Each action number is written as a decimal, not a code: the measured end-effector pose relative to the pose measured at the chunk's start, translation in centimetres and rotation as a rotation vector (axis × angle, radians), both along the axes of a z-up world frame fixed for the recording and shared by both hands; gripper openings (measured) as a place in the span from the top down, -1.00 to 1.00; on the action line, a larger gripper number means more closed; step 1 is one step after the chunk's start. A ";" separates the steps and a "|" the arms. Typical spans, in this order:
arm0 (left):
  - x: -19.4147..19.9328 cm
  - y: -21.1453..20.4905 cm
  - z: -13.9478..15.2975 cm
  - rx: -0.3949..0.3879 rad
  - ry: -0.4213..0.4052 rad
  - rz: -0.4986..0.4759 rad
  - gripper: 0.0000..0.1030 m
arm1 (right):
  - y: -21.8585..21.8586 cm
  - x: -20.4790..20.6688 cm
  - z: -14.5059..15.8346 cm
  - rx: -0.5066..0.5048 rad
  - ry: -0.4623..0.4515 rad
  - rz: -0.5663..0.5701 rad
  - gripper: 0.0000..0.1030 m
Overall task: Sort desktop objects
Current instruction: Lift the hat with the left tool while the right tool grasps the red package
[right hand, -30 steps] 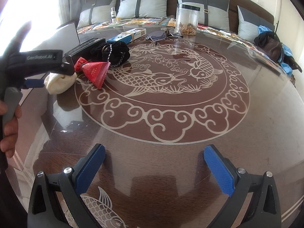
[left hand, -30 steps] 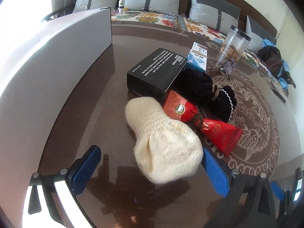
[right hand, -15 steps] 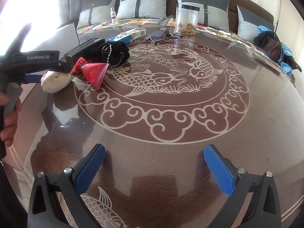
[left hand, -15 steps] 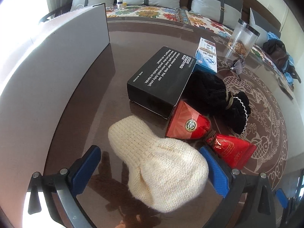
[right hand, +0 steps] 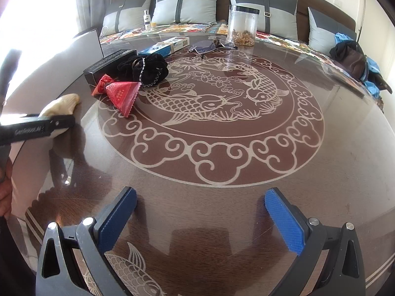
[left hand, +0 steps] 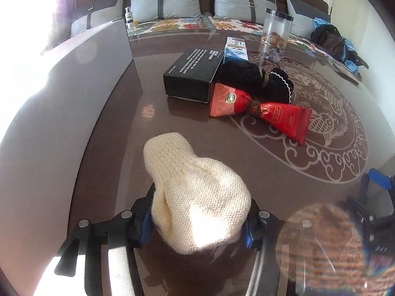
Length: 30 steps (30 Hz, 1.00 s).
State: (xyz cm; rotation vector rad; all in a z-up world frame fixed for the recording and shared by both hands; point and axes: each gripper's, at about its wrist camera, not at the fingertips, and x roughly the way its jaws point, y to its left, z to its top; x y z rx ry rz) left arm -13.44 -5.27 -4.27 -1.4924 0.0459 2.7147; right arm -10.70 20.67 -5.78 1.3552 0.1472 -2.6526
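Tabletop (right hand: 246,197): round, dark wood under glass, with a pale fish medallion.
Black box (left hand: 192,74): the landmark, lying flat on the tabletop.
Cream knitted pouch (left hand: 195,192): on the near side of the black box, well apart from it, held at its near end.
Left tongs (left hand: 197,224): clamped on the cream knitted pouch.
Right tongs (right hand: 200,217): apart and empty, over the tabletop far from the black box.
Black velvet pouch (left hand: 256,79): touching the black box.
Red pouch (left hand: 256,108): leaning on the black box's corner.
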 end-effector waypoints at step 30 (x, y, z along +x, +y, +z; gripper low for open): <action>2.5 -1.1 -1.0 0.006 0.002 -0.021 -1.00 | 0.0 0.0 0.1 0.003 -0.004 0.006 -1.00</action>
